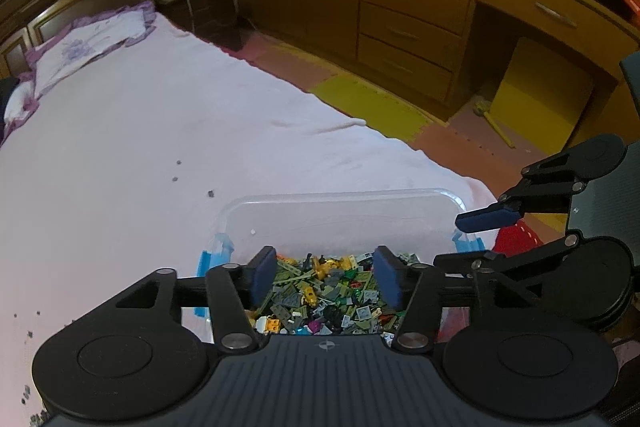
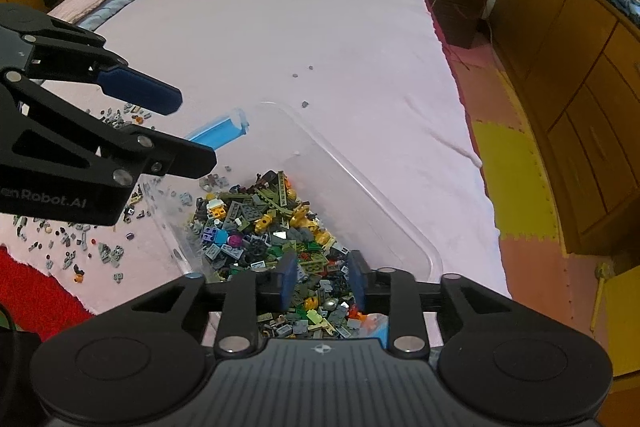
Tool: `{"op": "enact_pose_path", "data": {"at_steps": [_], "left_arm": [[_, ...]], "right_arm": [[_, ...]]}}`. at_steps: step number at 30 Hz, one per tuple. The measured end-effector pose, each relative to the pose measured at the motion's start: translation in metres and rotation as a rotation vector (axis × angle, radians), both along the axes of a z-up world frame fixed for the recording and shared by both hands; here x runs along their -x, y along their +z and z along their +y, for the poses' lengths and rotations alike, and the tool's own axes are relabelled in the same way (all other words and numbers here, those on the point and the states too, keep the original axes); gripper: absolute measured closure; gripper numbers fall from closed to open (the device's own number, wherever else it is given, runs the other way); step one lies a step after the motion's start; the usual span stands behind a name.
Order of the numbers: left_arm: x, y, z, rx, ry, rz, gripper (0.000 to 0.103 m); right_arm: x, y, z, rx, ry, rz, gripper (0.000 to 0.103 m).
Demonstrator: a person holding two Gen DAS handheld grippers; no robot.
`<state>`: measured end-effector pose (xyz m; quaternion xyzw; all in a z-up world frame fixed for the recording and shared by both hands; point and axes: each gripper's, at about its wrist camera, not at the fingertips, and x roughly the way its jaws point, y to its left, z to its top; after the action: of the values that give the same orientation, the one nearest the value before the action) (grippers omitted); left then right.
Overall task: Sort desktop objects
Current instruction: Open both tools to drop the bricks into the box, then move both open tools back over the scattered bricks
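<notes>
The right gripper [image 2: 322,281], jaws open and empty, hovered at lower centre directly over the brick pile [image 2: 276,227] inside the clear bin [image 2: 400,223], nearer than the open left gripper [image 1: 325,277].

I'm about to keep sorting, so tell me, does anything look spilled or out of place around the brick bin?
Yes. Small grey pieces lie scattered on the pink sheet left of the clear bin, outside it, while the main brick pile sits inside. A few more stray bits lie just beyond the bin's far end.
</notes>
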<state>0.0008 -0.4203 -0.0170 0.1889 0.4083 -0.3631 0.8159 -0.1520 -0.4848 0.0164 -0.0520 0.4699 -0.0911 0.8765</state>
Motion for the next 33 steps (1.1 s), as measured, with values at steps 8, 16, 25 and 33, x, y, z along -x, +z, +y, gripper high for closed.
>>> {"op": "enact_pose_path", "data": {"at_steps": [8, 16, 25, 33], "left_arm": [[0.004, -0.002, 0.013, -0.008, 0.048, 0.024, 0.028], [0.013, -0.008, 0.043, -0.017, 0.168, 0.049, 0.021], [0.020, -0.009, 0.118, -0.012, 0.390, 0.074, 0.016], [0.021, -0.011, 0.201, -0.002, 0.525, 0.060, 0.013]], "right_arm": [[-0.001, -0.002, 0.007, 0.012, 0.015, 0.023, 0.053], [-0.010, -0.013, 0.021, 0.014, 0.054, 0.056, 0.041], [-0.032, -0.027, 0.056, 0.022, 0.129, 0.095, 0.034], [-0.051, -0.027, 0.109, 0.060, 0.173, 0.089, 0.031]]}}
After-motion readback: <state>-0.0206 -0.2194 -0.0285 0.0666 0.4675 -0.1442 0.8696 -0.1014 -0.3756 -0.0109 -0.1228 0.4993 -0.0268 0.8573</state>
